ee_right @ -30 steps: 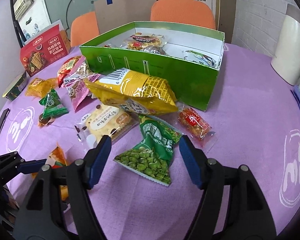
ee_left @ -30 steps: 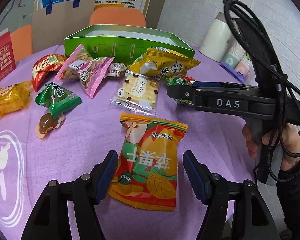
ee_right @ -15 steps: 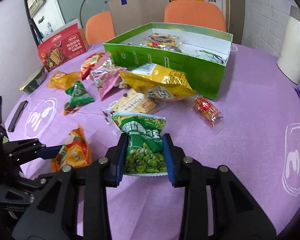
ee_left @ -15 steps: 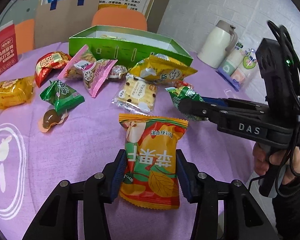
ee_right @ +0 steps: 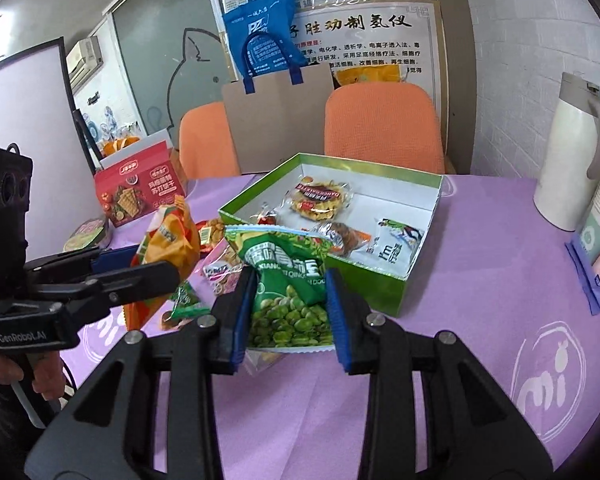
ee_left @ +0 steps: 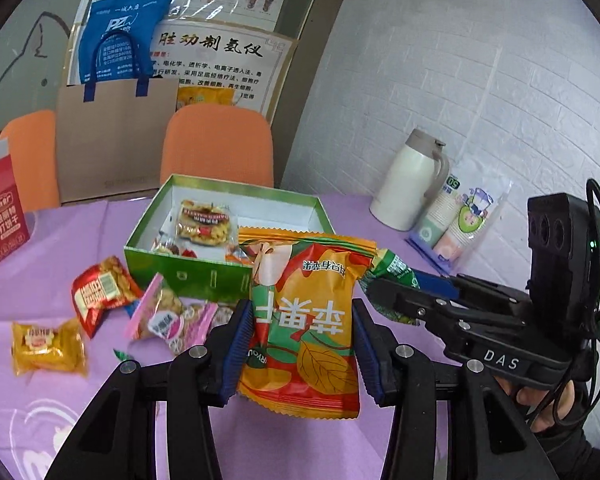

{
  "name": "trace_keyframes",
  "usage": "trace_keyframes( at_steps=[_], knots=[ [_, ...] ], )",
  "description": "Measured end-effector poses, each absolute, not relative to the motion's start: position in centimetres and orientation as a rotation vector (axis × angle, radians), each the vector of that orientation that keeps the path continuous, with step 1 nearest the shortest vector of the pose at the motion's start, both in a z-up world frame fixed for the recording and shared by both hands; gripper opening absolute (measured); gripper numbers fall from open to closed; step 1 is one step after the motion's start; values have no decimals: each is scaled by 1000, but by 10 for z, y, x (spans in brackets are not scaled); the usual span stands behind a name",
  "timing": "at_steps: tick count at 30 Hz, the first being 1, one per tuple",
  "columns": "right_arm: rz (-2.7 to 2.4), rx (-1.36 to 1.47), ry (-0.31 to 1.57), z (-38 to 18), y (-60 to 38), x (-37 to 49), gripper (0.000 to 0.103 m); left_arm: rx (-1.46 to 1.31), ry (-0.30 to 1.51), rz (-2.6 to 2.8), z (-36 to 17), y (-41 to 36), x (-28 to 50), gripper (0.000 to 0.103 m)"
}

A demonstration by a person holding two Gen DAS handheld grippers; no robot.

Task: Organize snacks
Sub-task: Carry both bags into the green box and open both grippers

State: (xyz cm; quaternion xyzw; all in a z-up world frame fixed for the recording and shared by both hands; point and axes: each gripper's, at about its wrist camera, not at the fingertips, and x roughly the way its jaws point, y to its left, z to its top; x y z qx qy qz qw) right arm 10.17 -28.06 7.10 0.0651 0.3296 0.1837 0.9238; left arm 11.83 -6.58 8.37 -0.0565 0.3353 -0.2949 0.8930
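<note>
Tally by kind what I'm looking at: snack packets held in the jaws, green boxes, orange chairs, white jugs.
held snack packets: 2, the orange packet and the green pea packet
green box: 1
orange chairs: 2
white jug: 1
Total: 6

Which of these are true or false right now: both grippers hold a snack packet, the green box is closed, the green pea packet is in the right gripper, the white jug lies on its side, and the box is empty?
1. Both grippers hold a packet. True: the left gripper is shut on the orange packet and the right gripper on the green pea packet.
2. The green box is closed. False: it is open with no lid on it.
3. The green pea packet is in the right gripper. True.
4. The white jug lies on its side. False: it stands upright on the purple tablecloth.
5. The box is empty. False: several packets already lie inside.
</note>
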Motion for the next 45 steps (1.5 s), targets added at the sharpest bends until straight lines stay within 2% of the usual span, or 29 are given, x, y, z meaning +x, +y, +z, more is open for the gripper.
trace_keyframes(
  at_steps=[12, 26, 27, 28, 30, 34, 45],
  knots=[
    [291, 185, 696, 54, -299, 174, 37, -158, 721, -557, 85, -93, 217, 49],
    [282, 122, 781, -1, -288, 236, 39, -144, 803, -507, 37, -104, 281, 51],
    [278, 101, 774, -3, -286, 238, 44, -152, 803, -498, 35, -102, 282, 65],
    [263, 74, 767, -5, -284, 239, 59, -158, 801, -490, 35, -101, 282, 82],
    [213, 44, 743, -4, -286, 235, 75, -162, 784, -456, 36, -96, 278, 91],
    [190, 65, 718, 4, -297, 225, 82, -117, 772, -420, 40, -92, 272, 92],
    [205, 134, 660, 44, -306, 182, 85, -63, 719, -453, 75, -90, 222, 92]
  ],
)
